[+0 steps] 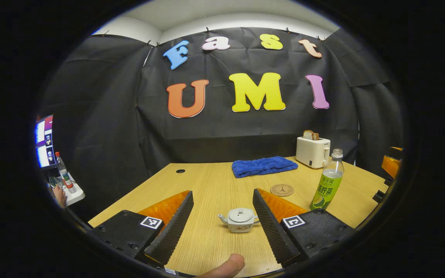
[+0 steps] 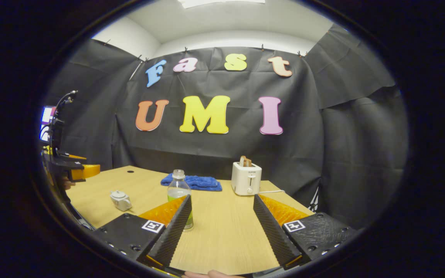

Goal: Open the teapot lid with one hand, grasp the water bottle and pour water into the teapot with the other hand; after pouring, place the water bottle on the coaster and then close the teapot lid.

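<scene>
A small white teapot [image 1: 240, 220] with its lid on sits on the wooden table, ahead of and between the fingers of my left gripper [image 1: 222, 222], which is open and apart from it. A clear bottle with a green label [image 1: 328, 181] stands upright to the right, and a round brown coaster [image 1: 282, 190] lies behind the teapot. In the right gripper view the bottle [image 2: 179, 195] stands just beyond the left finger of my open right gripper [image 2: 221, 227], partly hidden by it. The teapot [image 2: 121, 200] is at the left there, below the other gripper [image 2: 73, 168].
A folded blue towel [image 1: 263, 166] and a white toaster [image 1: 313, 151] holding a slice of toast sit at the table's far side, by the black cloth wall. A fingertip [image 1: 226, 266] shows at the bottom edge. Left of the table are a screen [image 1: 45, 141] and another bottle [image 1: 65, 173].
</scene>
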The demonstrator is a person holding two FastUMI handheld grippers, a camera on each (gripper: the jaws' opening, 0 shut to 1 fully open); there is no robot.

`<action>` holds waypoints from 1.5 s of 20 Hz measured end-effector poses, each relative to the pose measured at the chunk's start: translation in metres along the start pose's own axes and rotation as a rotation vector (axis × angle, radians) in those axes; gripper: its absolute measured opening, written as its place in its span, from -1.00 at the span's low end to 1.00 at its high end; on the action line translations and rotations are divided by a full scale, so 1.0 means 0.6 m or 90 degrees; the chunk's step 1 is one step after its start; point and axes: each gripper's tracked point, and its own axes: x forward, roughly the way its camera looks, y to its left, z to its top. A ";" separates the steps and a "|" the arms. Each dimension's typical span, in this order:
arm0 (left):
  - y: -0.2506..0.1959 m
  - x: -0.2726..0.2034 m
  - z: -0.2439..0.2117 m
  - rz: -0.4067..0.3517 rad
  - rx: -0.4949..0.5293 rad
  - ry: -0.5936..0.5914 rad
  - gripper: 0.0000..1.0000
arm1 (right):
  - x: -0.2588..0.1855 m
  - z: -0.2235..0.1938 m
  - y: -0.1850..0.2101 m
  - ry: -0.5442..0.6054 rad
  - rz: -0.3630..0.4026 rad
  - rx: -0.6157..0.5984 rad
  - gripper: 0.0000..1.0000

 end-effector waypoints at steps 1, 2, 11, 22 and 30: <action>-0.003 0.005 -0.002 -0.001 -0.004 0.000 0.94 | 0.005 -0.011 0.001 0.010 -0.002 0.003 0.92; -0.009 0.011 -0.007 -0.006 -0.010 0.003 0.94 | 0.008 -0.020 0.005 0.018 0.000 0.011 0.92; -0.060 0.085 -0.089 -0.038 -0.075 0.062 0.95 | 0.054 -0.104 0.026 0.075 0.039 0.031 0.92; -0.067 0.140 -0.124 -0.026 -0.032 0.034 0.65 | 0.075 -0.146 0.078 0.088 0.083 0.004 0.93; -0.058 0.158 -0.141 -0.024 -0.042 0.063 0.22 | 0.081 -0.145 0.082 0.088 0.083 -0.003 0.92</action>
